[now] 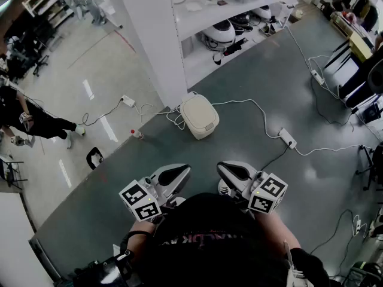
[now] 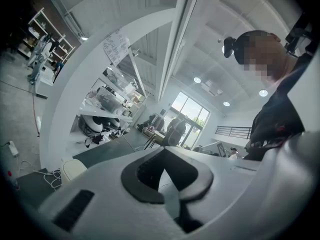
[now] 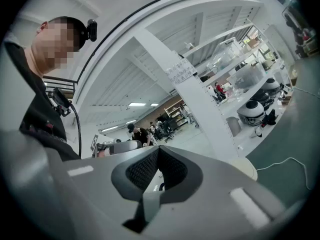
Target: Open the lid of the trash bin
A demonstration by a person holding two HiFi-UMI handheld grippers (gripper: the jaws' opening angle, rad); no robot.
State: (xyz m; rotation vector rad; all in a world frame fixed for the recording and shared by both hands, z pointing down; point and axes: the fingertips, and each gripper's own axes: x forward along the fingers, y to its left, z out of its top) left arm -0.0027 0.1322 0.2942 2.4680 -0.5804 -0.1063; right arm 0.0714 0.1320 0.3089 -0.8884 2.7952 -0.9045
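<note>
The cream trash bin (image 1: 199, 116) stands on the grey-green floor beside a white pillar, with its lid down. Both grippers are held close to the person's body, well short of the bin. My left gripper (image 1: 173, 174) is shut with nothing in it, and my right gripper (image 1: 232, 170) is shut and empty too. In the left gripper view the bin (image 2: 71, 169) shows low at the left, beyond the closed left gripper (image 2: 164, 153). The right gripper view shows only the bin's edge (image 3: 248, 167), behind the closed right gripper (image 3: 157, 152).
A white pillar (image 1: 160, 46) and shelves with appliances (image 1: 220, 33) rise behind the bin. White cables and a power strip (image 1: 288, 138) lie on the floor to its right. Chairs (image 1: 359, 82) stand at the far right. A person (image 1: 27, 121) is at the left.
</note>
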